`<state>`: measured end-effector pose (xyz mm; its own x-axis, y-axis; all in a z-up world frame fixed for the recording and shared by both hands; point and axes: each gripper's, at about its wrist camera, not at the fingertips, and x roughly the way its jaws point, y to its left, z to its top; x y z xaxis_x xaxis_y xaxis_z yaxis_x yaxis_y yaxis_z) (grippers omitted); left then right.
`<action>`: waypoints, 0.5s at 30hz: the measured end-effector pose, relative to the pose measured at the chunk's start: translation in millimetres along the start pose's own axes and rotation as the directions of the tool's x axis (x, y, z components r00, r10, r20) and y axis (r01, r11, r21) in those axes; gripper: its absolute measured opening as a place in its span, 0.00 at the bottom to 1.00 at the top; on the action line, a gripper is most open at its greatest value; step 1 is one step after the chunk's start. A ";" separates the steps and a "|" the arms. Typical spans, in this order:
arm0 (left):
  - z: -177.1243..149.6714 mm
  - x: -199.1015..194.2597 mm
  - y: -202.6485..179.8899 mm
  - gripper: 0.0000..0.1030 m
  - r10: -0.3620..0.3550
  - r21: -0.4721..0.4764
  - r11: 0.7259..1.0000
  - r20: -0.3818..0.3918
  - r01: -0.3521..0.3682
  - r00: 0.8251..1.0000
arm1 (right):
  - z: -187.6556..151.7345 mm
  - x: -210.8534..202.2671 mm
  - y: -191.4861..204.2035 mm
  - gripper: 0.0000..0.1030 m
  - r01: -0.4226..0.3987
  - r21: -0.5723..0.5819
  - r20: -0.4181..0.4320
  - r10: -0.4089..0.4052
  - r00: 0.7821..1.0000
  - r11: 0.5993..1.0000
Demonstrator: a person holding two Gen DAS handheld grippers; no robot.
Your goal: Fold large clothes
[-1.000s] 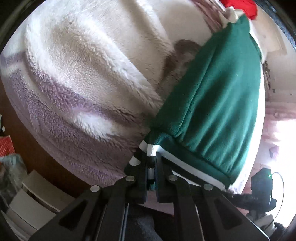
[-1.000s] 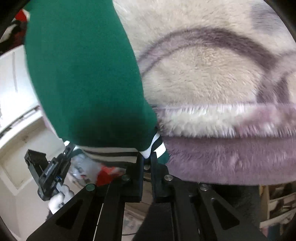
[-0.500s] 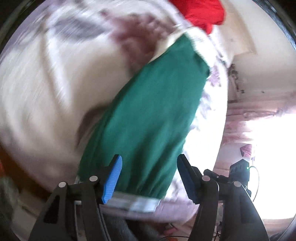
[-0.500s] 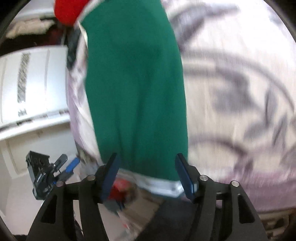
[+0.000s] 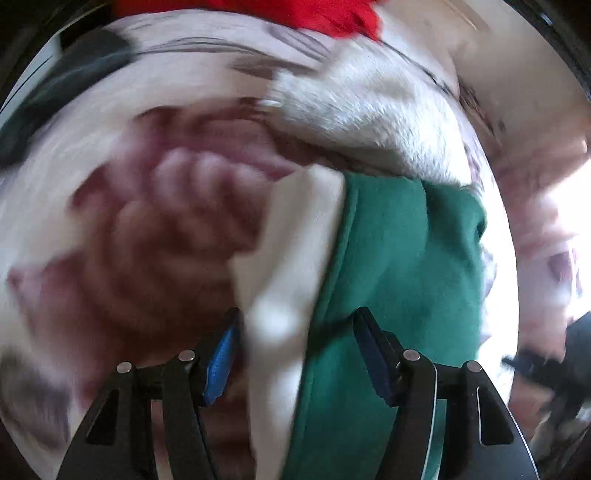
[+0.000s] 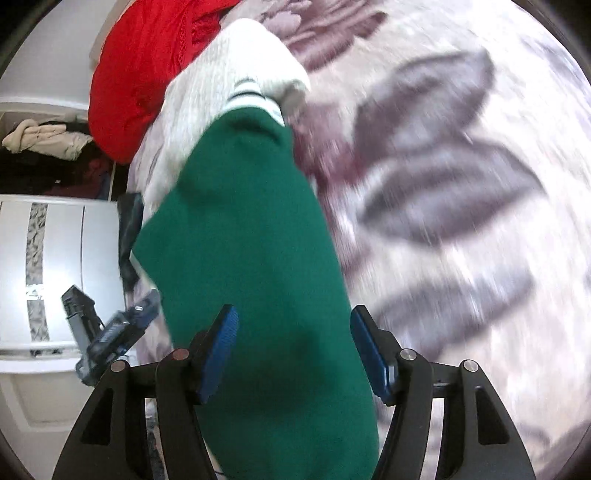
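A green garment (image 6: pixel 251 251) with white striped trim lies stretched out on a fleece blanket (image 6: pixel 461 184) with a purple leaf pattern. In the left wrist view the green garment (image 5: pixel 399 280) has a white part (image 5: pixel 291 258) beside it. My left gripper (image 5: pixel 295 354) is open above the garment's white and green edge. My right gripper (image 6: pixel 293 350) is open with the green cloth below and between its blue pads. Neither holds anything. The left view is blurred.
A red garment (image 6: pixel 147 74) lies at the far end of the bed, also at the top of the left wrist view (image 5: pixel 258 11). A white fuzzy garment (image 6: pixel 229 66) lies past the green one. A white cabinet (image 6: pixel 55 258) stands left of the bed.
Both grippers were shut on the garment's striped hem a second ago. They have let go, opened and moved forward over the garment, which now lies on the blanket.
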<state>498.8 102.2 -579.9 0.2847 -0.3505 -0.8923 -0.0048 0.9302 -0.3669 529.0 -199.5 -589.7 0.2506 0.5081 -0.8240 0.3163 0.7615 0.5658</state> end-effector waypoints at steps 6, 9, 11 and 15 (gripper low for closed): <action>7.0 -0.2 1.2 0.04 -0.332 -0.012 0.943 0.056 0.333 0.942 | 63.8 55.3 16.2 0.64 0.013 -0.039 0.012 -0.012 1.000 0.999; -0.5 -8.7 58.1 0.04 -0.619 -0.262 0.717 0.189 0.646 0.763 | 82.8 69.2 25.3 0.64 0.004 -0.038 0.006 -0.004 1.000 0.999; -7.8 18.6 88.0 0.04 -0.620 -0.372 0.682 0.162 0.630 0.767 | 89.9 71.2 28.6 0.64 -0.008 -0.057 0.010 0.008 1.000 0.998; -25.7 74.8 125.1 0.06 -0.613 -0.524 0.641 0.091 0.561 0.785 | 106.0 77.4 26.4 0.63 -0.030 -0.015 0.011 0.031 0.999 0.999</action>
<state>494.8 189.6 -699.3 0.3134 -0.8355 -0.4513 -0.3452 0.3424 -0.8738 653.7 -182.8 -635.3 0.2700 0.5268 -0.8060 0.2952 0.7515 0.5900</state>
